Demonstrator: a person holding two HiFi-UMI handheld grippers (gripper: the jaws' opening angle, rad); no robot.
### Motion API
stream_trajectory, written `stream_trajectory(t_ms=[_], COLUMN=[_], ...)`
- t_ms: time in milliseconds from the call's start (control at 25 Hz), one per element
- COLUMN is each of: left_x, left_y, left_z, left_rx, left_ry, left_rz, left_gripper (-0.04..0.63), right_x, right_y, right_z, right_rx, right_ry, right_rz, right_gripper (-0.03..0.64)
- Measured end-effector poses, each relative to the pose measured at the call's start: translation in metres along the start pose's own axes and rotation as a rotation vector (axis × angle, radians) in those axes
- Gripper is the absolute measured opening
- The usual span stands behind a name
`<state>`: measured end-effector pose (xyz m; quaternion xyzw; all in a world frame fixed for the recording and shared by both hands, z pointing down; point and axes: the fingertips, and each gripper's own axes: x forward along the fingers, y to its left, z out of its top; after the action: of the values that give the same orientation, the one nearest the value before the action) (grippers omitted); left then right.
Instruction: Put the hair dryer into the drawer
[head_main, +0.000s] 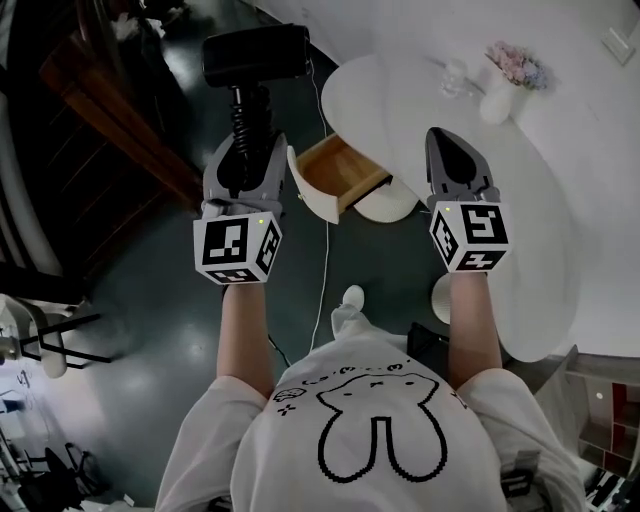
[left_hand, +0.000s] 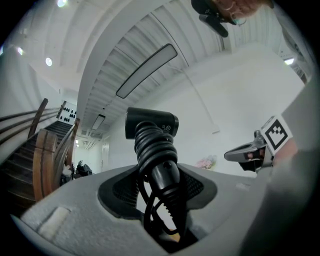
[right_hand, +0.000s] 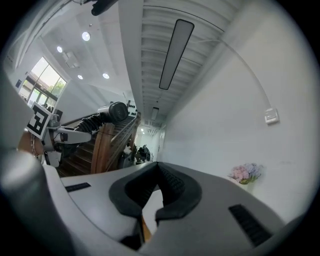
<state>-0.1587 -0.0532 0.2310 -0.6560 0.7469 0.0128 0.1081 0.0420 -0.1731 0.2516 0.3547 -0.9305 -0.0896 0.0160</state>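
Found clamped in the left gripper (head_main: 248, 148): a black hair dryer (head_main: 255, 55) with a coiled black cord (head_main: 243, 118) wound round its handle. Confirmed in the left gripper view (left_hand: 160, 186): both jaws pressed against the cord-wrapped handle, barrel (left_hand: 150, 122) uppermost and clear of the jaws, loose loops of cord hanging down between them.

Located in mid-air over the dark green floor (head_main: 150, 290), just left of the open drawer (head_main: 338, 170) in the head view, near it but not inside.

Drawer noted as light wood inside with a white front, pulled out from under the white rounded table (head_main: 520, 210), bare wooden bottom showing.

Right gripper (head_main: 448, 142) held level beside the left one, over the table edge to the right of the drawer. Confirmed in the right gripper view (right_hand: 156, 170): jaw tips together, nothing held between them.

Also recorded: a white vase (head_main: 497, 102) of pale pink and blue flowers (head_main: 517, 65) standing on the far side of the table; a thin white cable (head_main: 325, 265) hanging down past the drawer front; a dark wooden staircase (head_main: 110, 110) at the left.
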Motion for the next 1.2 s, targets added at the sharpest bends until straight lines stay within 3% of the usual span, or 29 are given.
stream_trajectory(t_ms=[240, 480, 840, 1200], left_x=[0.075, 0.115, 0.124, 0.127], left_y=[0.029, 0.049, 0.069, 0.083], left_z=[-0.022, -0.062, -0.151, -0.239], left_rx=[-0.018, -0.043, -0.111, -0.144], left_ry=[0.016, 0.079, 0.268, 0.463], left_rz=[-0.015, -0.019, -0.047, -0.16], left_gripper=[0.199, 0.199, 0.198, 0.198], right_x=[0.074, 0.121, 0.15, 0.173], right_y=[-0.021, -0.022, -0.002, 0.027], right_z=[-0.01, -0.034, -0.087, -0.127], right_rx=[0.005, 0.009, 0.05, 0.082], right_ry=[0.012, 0.058, 0.192, 0.312], right_rz=[0.001, 0.021, 0.025, -0.017], right_gripper=[-0.001, -0.002, -0.001, 0.0])
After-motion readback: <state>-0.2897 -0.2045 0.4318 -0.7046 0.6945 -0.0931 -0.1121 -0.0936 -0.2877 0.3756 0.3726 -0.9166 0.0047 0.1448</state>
